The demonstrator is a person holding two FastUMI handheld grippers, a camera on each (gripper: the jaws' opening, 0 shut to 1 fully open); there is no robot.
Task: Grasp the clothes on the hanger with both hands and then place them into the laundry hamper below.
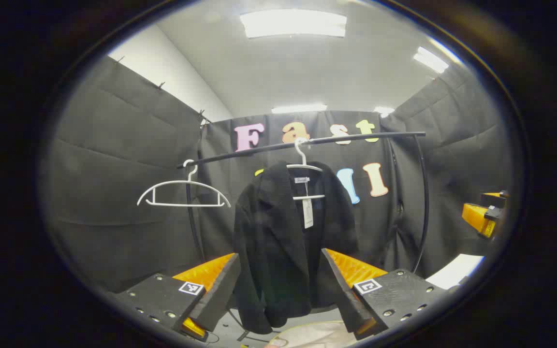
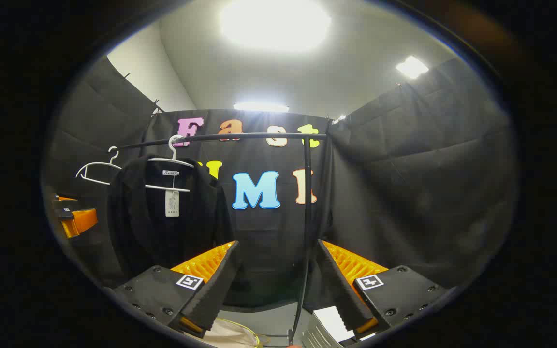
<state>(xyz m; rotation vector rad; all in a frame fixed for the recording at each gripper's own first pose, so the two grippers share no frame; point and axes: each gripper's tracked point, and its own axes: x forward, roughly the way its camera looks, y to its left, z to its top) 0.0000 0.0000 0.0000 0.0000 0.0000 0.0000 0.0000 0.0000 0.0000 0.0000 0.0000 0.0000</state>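
The left claw [image 1: 281, 290] stands open in the left gripper view, its two fingers spread wide with nothing between them but air; through the gap hangs the lower part of a black jacket [image 1: 283, 241], well apart from the fingertips. The right claw [image 2: 276, 290] is open too in the right gripper view, two fingers splayed and holding nothing, with the upright black post of the clothes rail [image 2: 306, 217] seen through the gap.

One jacket is on the rail, draped on a white hanger [image 1: 305, 174] whose hook sits over the horizontal bar of the rail [image 1: 307, 142]. One white paper tag [image 1: 308, 212] dangles inside the jacket's open collar. A second white hanger [image 1: 182, 193] hangs bare on the same bar, to the left of the jacket in the left gripper view. That makes two hangers, one garment, one rail.

In the right gripper view the jacket [image 2: 162, 217] and its hanger [image 2: 172, 162] lie off to the left, with the bare hanger [image 2: 97, 171] beyond them, and the left claw's body shows at the far left edge. In the left gripper view the right claw's body shows at the far right edge.

Below, at the bottom edge between the left claw's fingers, a pale rounded rim of the laundry hamper [image 1: 317, 333] peeks in, under the jacket; the same pale rim [image 2: 230, 333] shows low in the right gripper view
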